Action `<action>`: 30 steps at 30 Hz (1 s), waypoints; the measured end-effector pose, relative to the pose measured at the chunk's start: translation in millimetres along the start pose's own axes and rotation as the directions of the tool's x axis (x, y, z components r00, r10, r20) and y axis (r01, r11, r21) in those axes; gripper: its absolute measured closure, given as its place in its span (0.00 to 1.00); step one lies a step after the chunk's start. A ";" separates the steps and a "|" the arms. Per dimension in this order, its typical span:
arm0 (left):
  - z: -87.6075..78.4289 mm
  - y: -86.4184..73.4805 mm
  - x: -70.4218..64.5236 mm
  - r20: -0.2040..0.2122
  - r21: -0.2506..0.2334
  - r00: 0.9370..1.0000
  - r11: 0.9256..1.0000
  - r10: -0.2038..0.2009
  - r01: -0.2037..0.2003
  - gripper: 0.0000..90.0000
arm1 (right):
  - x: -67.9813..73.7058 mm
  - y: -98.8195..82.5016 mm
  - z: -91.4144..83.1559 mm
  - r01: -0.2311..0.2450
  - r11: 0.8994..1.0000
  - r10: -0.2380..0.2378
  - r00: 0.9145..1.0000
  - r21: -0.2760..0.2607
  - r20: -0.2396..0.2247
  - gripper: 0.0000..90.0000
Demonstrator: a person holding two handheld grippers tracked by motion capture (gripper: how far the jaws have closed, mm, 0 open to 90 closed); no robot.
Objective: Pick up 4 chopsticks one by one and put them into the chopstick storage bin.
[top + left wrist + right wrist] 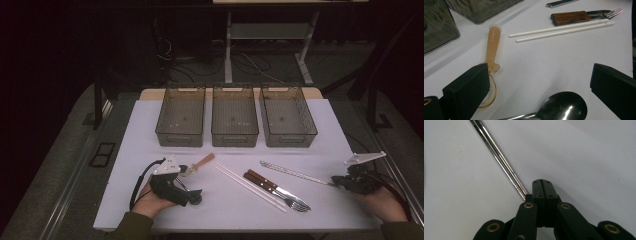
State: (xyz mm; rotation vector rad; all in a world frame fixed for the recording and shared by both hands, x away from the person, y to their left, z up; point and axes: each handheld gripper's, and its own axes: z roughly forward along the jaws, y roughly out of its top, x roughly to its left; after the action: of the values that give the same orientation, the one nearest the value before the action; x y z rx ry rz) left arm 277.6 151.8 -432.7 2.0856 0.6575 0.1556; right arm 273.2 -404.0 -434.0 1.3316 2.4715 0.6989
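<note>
Right gripper (336, 183), held in the person's right hand (382, 202) near the right edge of the white table (150, 130), lies low over the surface with its jaws pressed fully together and nothing between them. In the right gripper view the closed tip (542, 187) sits just beside the near, textured end of the pair of metal chopsticks (499, 160); whether it touches them cannot be told. In the high view these chopsticks (295, 173) run from the gripper's tip leftward and away toward the table's middle. Left gripper (192, 196), in the left hand (150, 200) near the front-left corner, has its jaws spread wide and empty. Its own view shows the bowl of a metal spoon (561, 106) lying on the table between the two jaws, apart from both pads, and a translucent amber-handled utensil (492, 45) whose wire loop passes behind the left jaw. Beyond lie two white chopsticks (561, 29), side by side, then a wooden-handled fork and knife (584, 16). Three transparent bins (235, 117) stand in a row along the far edge of the table, well apart from both grippers.
</note>
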 end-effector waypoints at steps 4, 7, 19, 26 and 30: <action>0.2 0.0 0.0 0.000 -0.001 1.000 1.000 0.000 0.000 0.01 | 6.0 -4.0 -2.7 0.013 1.000 -0.013 1.000 0.003 -0.018 1.00; 0.4 0.0 -0.1 0.001 0.001 1.000 1.000 0.000 0.000 0.01 | 10.0 -6.9 -4.5 0.024 1.000 -0.024 0.999 0.003 -0.032 1.00; 0.7 0.0 -0.4 0.001 0.003 1.000 1.000 0.001 -0.001 0.01 | 26.5 -16.5 -10.8 0.060 0.998 -0.060 0.996 0.010 -0.070 1.00; 0.8 0.1 -0.5 0.001 0.004 1.000 1.000 0.002 -0.002 0.01 | 34.0 -19.1 -12.9 0.083 0.996 -0.081 0.993 0.018 -0.082 1.00; 1.1 0.1 -0.4 0.001 0.002 1.000 1.000 0.000 0.000 0.01 | 32.4 -17.7 -12.9 0.086 0.996 -0.085 0.993 0.013 -0.082 1.00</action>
State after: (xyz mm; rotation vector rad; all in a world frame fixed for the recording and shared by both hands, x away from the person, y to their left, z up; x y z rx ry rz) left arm 277.7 150.7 -433.1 2.0875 0.6575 0.1540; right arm 237.1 -389.1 -431.9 1.2178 2.5859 0.7279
